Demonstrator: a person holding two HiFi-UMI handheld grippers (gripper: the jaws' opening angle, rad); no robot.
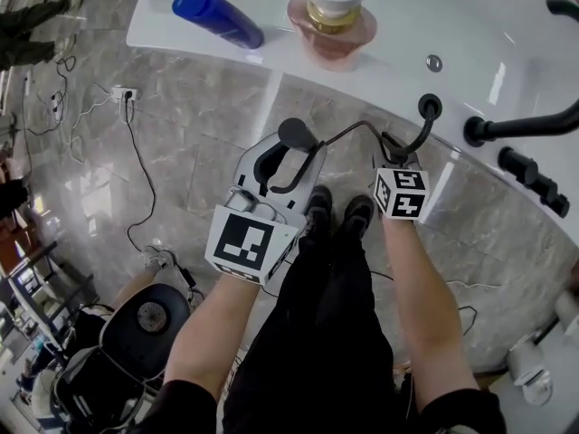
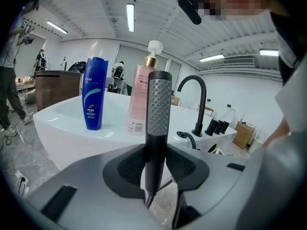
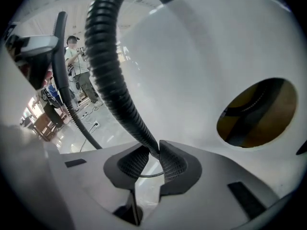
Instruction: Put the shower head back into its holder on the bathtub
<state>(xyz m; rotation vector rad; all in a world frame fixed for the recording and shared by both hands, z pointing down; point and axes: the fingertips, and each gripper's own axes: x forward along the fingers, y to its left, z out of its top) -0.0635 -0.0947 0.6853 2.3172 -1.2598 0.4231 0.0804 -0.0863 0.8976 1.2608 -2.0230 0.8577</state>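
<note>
Two grippers are hanging in front of the white bathtub's point(image 1: 507, 52) outer wall, above the marble floor point(image 1: 181, 152). The left gripper point(image 1: 282, 163) is clamping the black shower head point(image 1: 297, 135) by its handle. In the left gripper view its fingers point(image 2: 132, 169) are pressing on both sides of the stem, and the perforated face is standing upright above them. The right gripper point(image 1: 395, 152) is pinching the ribbed black hose point(image 1: 357, 127), with its fingers point(image 3: 173, 166) drawn narrow around it. From there the hose is curving up to the black holder point(image 1: 430, 107) on the tub rim. The shower head is sitting well apart from that holder, lower and to its left in the head view, with the right gripper and the hose loop lying between the two. On the far side of the holder a black faucet point(image 1: 529, 123) is arching over the basin, and a row of black knobs point(image 1: 534, 177) is standing just beside it. A small round metal button point(image 1: 435, 62) is showing inside the tub. Farther along the rim a blue bottle point(image 1: 217, 18) and a pink pump bottle point(image 1: 333, 16) are standing side by side. In the left gripper view they are rising directly behind the shower head. On the floor, cables are trailing from a power strip point(image 1: 127, 93), and the person's black shoes point(image 1: 336, 213) are pointing at the tub wall.
</note>
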